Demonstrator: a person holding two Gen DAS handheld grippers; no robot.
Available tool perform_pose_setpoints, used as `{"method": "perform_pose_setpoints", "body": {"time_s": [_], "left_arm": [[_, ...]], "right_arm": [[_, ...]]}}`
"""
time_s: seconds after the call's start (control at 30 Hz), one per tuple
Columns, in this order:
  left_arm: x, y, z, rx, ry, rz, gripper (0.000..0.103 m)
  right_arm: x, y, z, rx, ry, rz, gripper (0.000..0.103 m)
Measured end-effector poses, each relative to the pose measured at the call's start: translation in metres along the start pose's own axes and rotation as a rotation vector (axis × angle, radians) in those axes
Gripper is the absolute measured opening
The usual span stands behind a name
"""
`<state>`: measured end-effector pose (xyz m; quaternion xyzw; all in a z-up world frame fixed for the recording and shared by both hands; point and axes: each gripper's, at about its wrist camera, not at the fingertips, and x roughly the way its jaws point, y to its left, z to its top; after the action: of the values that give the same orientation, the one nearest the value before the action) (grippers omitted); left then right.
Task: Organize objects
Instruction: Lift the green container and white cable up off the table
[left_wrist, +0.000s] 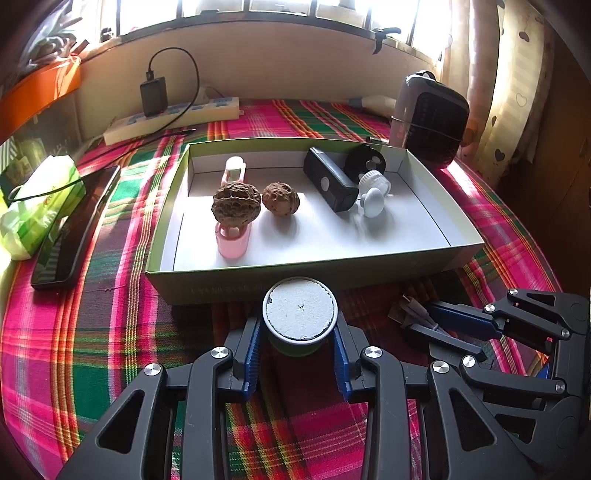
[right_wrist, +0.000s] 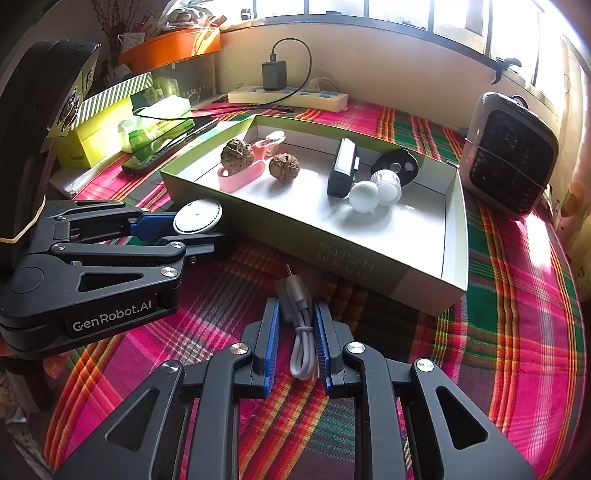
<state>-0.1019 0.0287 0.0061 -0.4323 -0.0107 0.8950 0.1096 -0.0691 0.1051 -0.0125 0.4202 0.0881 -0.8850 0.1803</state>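
Right wrist view alone: left tool (right_wrist: 199, 232) clamping round container (right_wrist: 197, 216), right tool (right_wrist: 295, 343) pinching grey cable (right_wrist: 301, 347).

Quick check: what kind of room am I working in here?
Probably a home bedroom or living space: a plaid cloth covers the surface, heart-print curtains hang by the window, and a power strip sits against the wall.

Both claws were built of black plastic linkages with triangular cut-outs, joined by round silver screws. Ribbed blue pads were fitted inside the fingers of the left claw (left_wrist: 299, 354) and the right claw (right_wrist: 297, 343). "GenRobot.AI" was printed in white on the left claw's side.
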Motion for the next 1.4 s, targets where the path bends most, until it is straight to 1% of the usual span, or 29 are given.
{"method": "perform_pose_setpoints", "body": {"time_s": [1.0,1.4], "left_arm": [[-0.011,-0.005,-0.008,0.018,-0.013,-0.002,0.031],[-0.026,-0.002,-0.009,0.021,-0.038,-0.007,0.031]], "right_arm": [[-0.007,-0.004,-0.005,0.076,-0.018,0.032,0.019],[-0.017,-0.010,-0.004,0.116,-0.048,0.046,0.019]]}}
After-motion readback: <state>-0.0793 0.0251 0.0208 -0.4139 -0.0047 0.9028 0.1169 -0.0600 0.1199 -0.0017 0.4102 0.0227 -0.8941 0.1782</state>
